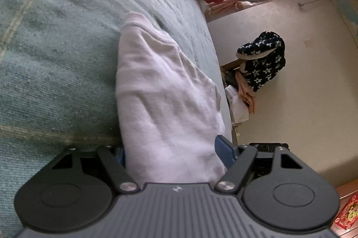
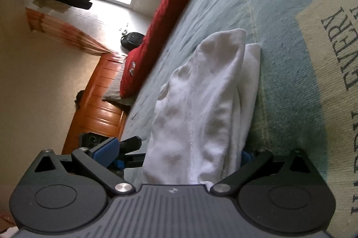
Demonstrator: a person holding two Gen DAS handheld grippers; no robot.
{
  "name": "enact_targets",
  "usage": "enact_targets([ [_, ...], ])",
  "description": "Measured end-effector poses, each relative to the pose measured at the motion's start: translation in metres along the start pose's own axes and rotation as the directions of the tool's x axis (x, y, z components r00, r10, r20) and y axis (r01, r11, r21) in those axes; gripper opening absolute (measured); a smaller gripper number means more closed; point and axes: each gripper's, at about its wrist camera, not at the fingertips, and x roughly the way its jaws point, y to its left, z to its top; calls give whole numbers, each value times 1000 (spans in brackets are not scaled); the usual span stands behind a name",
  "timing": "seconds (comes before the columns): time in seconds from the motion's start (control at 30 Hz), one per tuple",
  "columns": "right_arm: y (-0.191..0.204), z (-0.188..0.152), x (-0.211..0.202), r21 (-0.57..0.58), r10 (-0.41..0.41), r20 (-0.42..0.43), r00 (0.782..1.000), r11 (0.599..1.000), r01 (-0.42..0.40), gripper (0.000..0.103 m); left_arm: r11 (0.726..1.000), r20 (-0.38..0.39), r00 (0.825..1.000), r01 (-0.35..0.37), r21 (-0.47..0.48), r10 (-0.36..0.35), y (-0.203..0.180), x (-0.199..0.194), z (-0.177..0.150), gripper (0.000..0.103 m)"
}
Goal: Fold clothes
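A folded white garment (image 1: 165, 90) lies on the blue-green bedspread (image 1: 56, 47), stretching away from both cameras. In the left wrist view my left gripper (image 1: 172, 148) is rolled on its side with the garment filling the gap. Its right blue pad (image 1: 223, 153) presses on the cloth, and the other pad is almost hidden behind it. In the right wrist view the same garment (image 2: 201, 108) sits between the jaws of my right gripper (image 2: 176, 148), which is open. One pad (image 2: 245, 156) touches the cloth on the bed side; the other pad (image 2: 107, 150) stands well apart from it.
A red cushion (image 2: 161, 32) lies along the far side of the bed beside an orange wooden board (image 2: 100, 108). The bed's edge (image 1: 214, 47) drops to the floor, where a dark star-patterned garment (image 1: 261, 59) is heaped. A beige lettered patch (image 2: 335, 47) is on the bedspread.
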Motion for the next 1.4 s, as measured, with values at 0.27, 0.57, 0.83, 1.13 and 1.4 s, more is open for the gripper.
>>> enact_targets([
  [0.27, 8, 5, 14, 74, -66, 49, 997, 995, 62, 103, 1000, 13, 1000, 0, 18, -1, -6, -1, -3, 81],
  [0.57, 11, -1, 11, 129, -12, 60, 998, 992, 4, 103, 998, 0, 1000, 21, 58, -21, -23, -2, 3, 86],
  [0.83, 44, 0, 16, 87, 29, 62, 998, 996, -35, 103, 994, 48, 998, 40, 105, -46, -51, -30, 2, 86],
  [1.13, 89, -4, 22, -25, 35, 37, 999, 999, -34, 103, 993, 114, 991, 53, 109, -65, -45, -74, -10, 86],
  [1.4, 134, -19, 55, -126, -1, -28, 1000, 992, -3, 103, 994, 187, 980, 53, 100, -71, -35, -123, -18, 86],
])
